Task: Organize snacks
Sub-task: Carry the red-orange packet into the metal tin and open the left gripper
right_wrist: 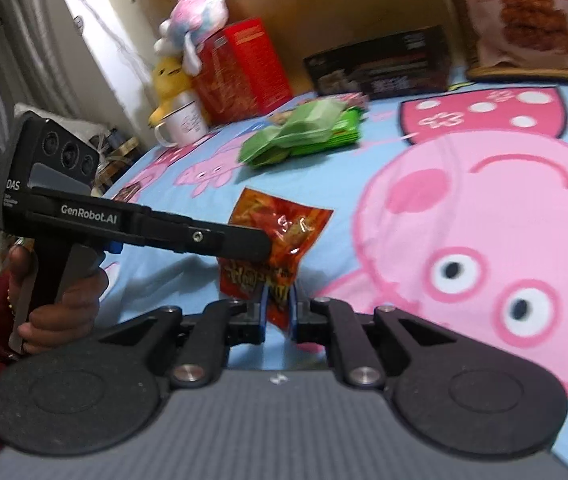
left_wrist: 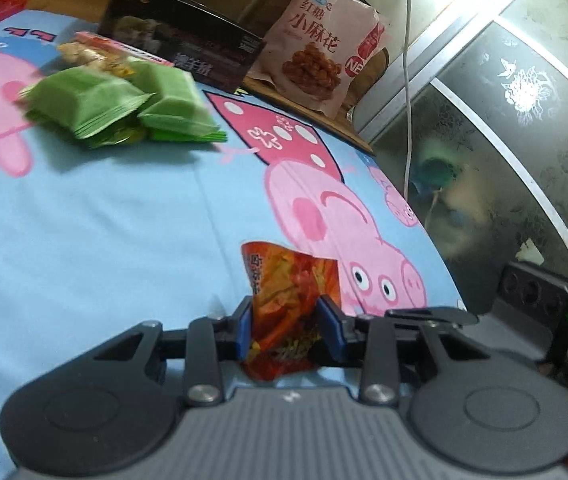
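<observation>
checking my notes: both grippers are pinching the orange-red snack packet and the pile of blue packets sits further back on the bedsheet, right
One slip: the pile of packets is green, not blue, as the left wrist view shows. The rest holds: the left gripper and right gripper both pinch the orange-red snack packet over the bedsheet.

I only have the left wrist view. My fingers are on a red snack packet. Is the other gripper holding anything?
Observer: Yes. The right gripper is shut on the lower edge of that same red snack packet.
Operator: What's past the green packets, outside my frame?
Observer: A white mug stands near the bed's edge, in front of a red box.
Operator: Anything on that box?
Observer: A pink-and-blue plush toy rests against its top.
</observation>
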